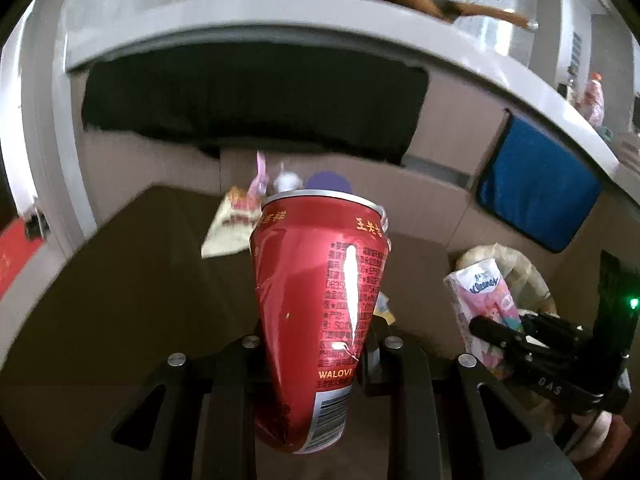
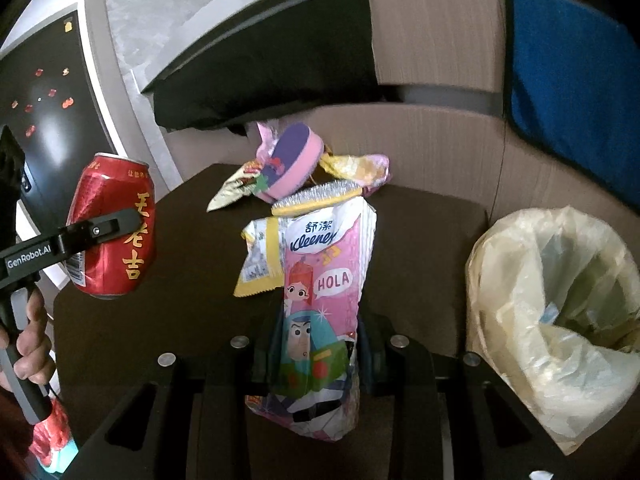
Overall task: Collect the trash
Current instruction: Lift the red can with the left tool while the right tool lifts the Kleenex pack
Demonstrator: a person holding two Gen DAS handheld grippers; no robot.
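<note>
Far left, the left gripper is clenched on the dented red can, long axis roughly upright; centre, the right gripper grasps the tissue pack; the lined bin sits right, probably nearer the right hand

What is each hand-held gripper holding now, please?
Left hand-held gripper: closed on the dented red can.
Right hand-held gripper: closed on the pink Kleenex tissue pack.

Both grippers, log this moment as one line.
left gripper: holds can | right gripper: holds tissue pack | bin: right of table
</note>
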